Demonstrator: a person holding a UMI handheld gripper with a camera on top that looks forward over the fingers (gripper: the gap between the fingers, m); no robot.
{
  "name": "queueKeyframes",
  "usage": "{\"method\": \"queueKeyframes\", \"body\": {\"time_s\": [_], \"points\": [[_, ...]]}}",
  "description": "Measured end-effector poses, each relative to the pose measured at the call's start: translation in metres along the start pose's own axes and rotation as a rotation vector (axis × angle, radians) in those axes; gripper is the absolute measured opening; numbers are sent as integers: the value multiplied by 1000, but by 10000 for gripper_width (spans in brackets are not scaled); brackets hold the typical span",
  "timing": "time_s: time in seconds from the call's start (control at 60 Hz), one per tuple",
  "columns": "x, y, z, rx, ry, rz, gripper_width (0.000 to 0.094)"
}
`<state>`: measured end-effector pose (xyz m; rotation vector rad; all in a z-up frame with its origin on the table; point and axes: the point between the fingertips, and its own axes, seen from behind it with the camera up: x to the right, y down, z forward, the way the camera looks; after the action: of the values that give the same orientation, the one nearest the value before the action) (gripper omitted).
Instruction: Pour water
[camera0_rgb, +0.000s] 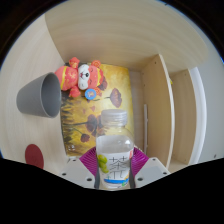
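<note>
My gripper (113, 162) is shut on a clear plastic bottle (113, 158) with a white label bearing dark characters; both pink pads press its sides. The bottle points forward over a yellow flowered mat (98, 110). A grey cup (40, 93) stands beyond and to the left of the fingers, on the light wooden table (90, 30), off the mat's left edge.
A red and orange plush toy (82, 77) lies on the far end of the mat, right beside the cup. Wooden shelf panels (160, 100) stand to the right. A dark red round thing (34, 155) lies on the table at the near left.
</note>
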<state>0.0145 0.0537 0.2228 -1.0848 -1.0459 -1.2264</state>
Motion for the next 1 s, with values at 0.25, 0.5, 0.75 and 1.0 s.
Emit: {"method": "queueKeyframes", "body": {"time_s": [0.25,0.5,0.75,1.0], "points": [[-17,-65,4,174,45,-499,403],[-36,-98,4,324,119,-878,402],[-38,-96,7,306,107,-837,401],[45,-63,17,143,156,-296,402]]}}
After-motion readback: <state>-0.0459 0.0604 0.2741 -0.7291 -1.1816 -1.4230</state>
